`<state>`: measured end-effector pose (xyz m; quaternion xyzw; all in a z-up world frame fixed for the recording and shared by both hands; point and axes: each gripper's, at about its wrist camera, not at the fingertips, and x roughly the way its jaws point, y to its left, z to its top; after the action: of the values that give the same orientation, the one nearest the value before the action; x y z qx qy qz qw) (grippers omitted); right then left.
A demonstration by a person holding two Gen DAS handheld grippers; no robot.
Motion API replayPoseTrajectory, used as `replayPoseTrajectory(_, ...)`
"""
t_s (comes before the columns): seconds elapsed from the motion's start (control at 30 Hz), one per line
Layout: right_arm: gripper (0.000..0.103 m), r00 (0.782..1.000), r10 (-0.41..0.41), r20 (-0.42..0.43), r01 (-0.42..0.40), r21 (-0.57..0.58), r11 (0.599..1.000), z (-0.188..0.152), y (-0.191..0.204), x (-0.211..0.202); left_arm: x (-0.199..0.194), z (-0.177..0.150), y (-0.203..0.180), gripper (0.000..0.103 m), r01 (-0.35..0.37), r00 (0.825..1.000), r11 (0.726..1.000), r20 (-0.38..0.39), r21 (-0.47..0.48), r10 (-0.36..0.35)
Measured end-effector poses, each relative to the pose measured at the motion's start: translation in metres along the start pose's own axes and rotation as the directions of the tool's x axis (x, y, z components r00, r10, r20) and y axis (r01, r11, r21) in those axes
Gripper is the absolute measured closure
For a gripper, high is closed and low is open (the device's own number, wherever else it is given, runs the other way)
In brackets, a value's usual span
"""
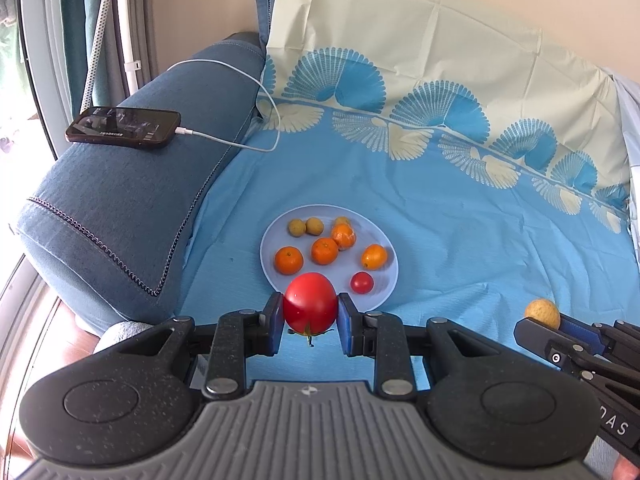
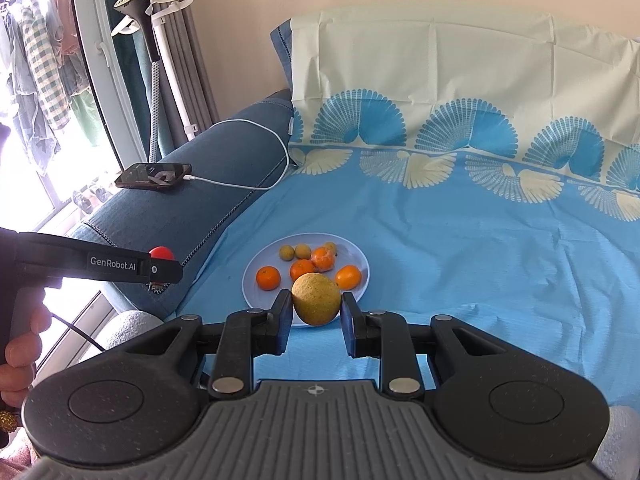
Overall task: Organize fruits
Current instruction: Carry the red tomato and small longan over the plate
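The left gripper (image 1: 310, 320) is clamping a large red tomato (image 1: 310, 302) between its blue pads, holding it above the near rim of the pale plate (image 1: 384, 292). The right gripper (image 2: 316, 314) is gripping a yellowish round fruit (image 2: 316, 298) in front of the same plate. On the plate are lying several oranges (image 1: 325, 251), small brownish fruits (image 1: 297, 227) and a small tomato (image 1: 362, 282). The plate is sitting on a blue sheet (image 1: 480, 248); a phone (image 1: 123, 127) is resting on the sofa arm (image 1: 132, 208).
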<state>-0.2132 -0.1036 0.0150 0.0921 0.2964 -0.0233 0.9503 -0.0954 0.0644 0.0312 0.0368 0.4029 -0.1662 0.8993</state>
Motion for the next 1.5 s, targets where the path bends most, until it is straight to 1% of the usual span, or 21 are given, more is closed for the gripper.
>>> replayPoseTrajectory(0.47, 0.076, 0.999, -0.013, -0.032, 0.013, -0.001, 1.000, 0.003, -0.002, 0.012, 0.014, 0.007, 0.004, 0.072, -0.005, 1.000, 1.000, -0.019, -0.016, 0.004)
replayPoseTrajectory(0.97, 0.076, 0.997, -0.027, -0.066, 0.028, 0.016, 0.999, 0.008, -0.003, 0.036, 0.038, 0.019, 0.005, 0.072, -0.027, 0.998, 0.999, -0.058, -0.028, 0.026)
replayPoseTrajectory(1.17, 0.076, 0.995, -0.027, -0.100, 0.030, 0.029, 0.999, 0.007, -0.007, 0.057, 0.055, 0.030, 0.006, 0.072, -0.029, 0.997, 0.999, -0.067, -0.036, 0.026)
replayPoseTrajectory(1.5, 0.076, 0.988, -0.018, -0.157, 0.026, 0.049, 0.998, 0.011, -0.013, 0.103, 0.099, 0.045, 0.003, 0.072, -0.036, 0.992, 0.999, -0.122, -0.036, 0.031)
